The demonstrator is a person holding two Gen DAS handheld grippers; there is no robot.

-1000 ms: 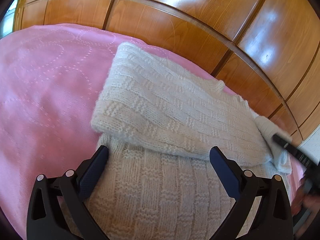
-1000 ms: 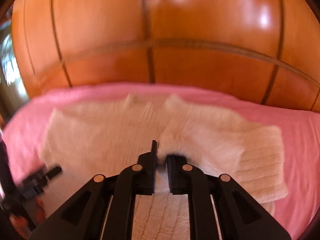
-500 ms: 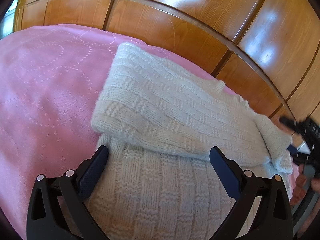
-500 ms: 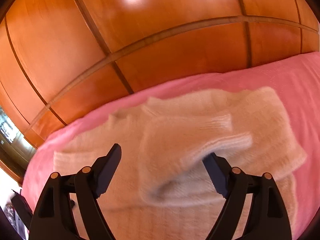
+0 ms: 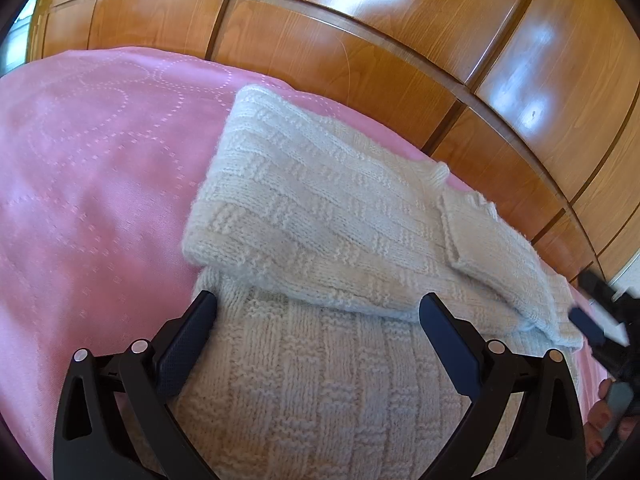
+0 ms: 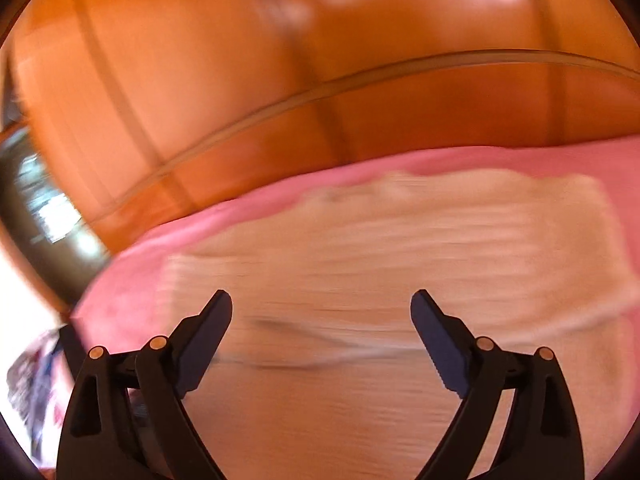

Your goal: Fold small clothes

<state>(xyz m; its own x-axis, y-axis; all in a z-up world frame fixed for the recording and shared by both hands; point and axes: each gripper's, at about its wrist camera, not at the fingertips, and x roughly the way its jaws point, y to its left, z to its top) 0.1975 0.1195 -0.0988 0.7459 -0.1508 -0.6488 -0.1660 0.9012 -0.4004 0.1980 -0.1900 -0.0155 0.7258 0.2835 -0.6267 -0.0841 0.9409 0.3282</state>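
Beyond both grippers, a pink bedspread (image 5: 100, 168) carries the white knit sweater (image 5: 320, 216), both sleeves folded across its body. Left gripper (image 5: 318, 316) and right gripper (image 6: 322, 308) hover spread wide, holding nothing. Sleeve step looks finished; next likely means pinching the near hem and folding it away.

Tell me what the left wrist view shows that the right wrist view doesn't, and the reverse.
Left wrist only: sharp knit texture, the sleeve folded across the sweater, and the right gripper at the edge. Right wrist only: the sweater's full blurred outline. Both: open jaws, left gripper included, pink bedspread, wooden headboard.
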